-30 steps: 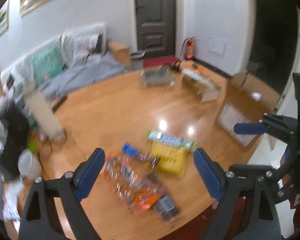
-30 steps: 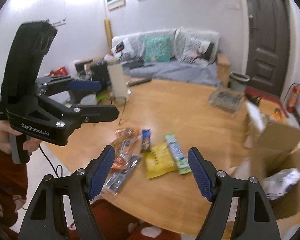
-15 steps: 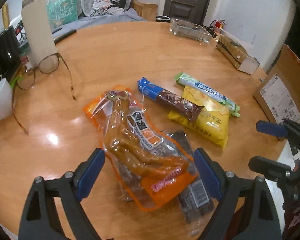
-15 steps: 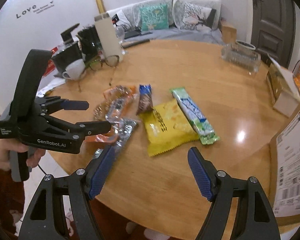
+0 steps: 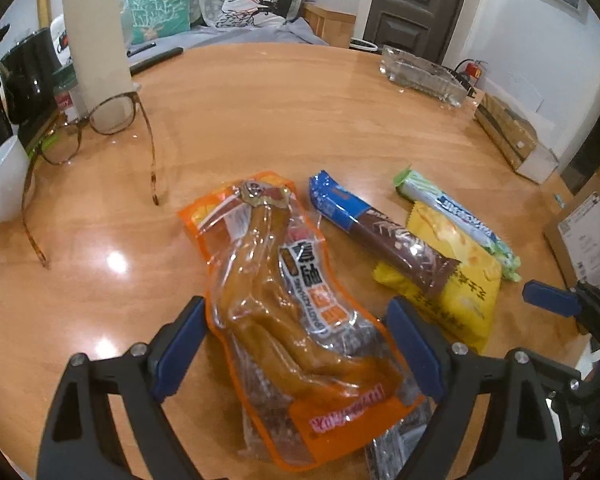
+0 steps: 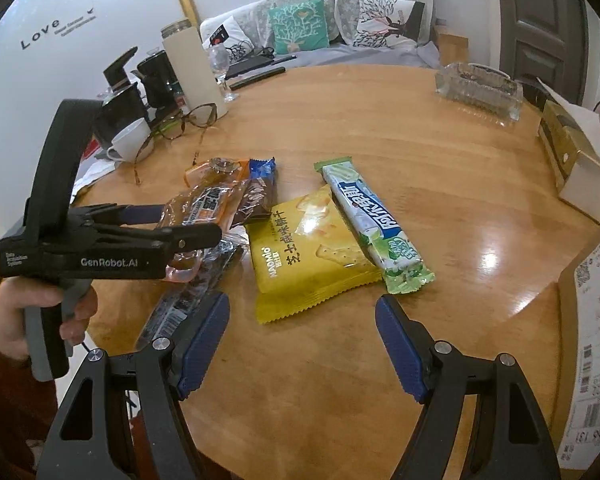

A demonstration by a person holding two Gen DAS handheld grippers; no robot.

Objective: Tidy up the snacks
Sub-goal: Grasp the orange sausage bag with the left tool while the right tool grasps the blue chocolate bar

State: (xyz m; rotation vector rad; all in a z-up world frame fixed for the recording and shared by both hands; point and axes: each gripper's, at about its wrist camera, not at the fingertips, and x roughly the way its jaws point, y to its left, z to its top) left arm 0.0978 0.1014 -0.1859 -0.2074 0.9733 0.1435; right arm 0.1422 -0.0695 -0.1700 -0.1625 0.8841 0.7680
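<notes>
Five snacks lie loose near the front edge of the round worktop (image 6: 380,120), none yet sorted. From the left: an orange pouch (image 5: 296,312) resting on a dark packet (image 6: 188,300), a blue-and-brown bar (image 5: 380,236) whose end overlaps a yellow cracker bag (image 6: 308,252), and a green wafer pack (image 6: 372,220) along that bag's right side. The left hand-held gripper (image 5: 296,344) is spread, its jaws having just narrowed slightly; the orange pouch sits between the blue pads (image 5: 180,344), which straddle it without pressing. The right hand-held gripper (image 6: 300,340) is spread and empty, poised just short of the yellow bag's near edge. A cardboard box (image 6: 596,320) stands at the right edge, and a clear tray (image 6: 480,88) and a smaller box (image 6: 572,152) toward the far right; which of these is meant to receive the snacks cannot be told. Glasses (image 5: 100,120), a mug (image 6: 132,140) and a paper roll (image 5: 96,32) occupy the far left. By this view the task is at its opening: the first grasps are being lined up, and all five items remain to be picked and placed.
</notes>
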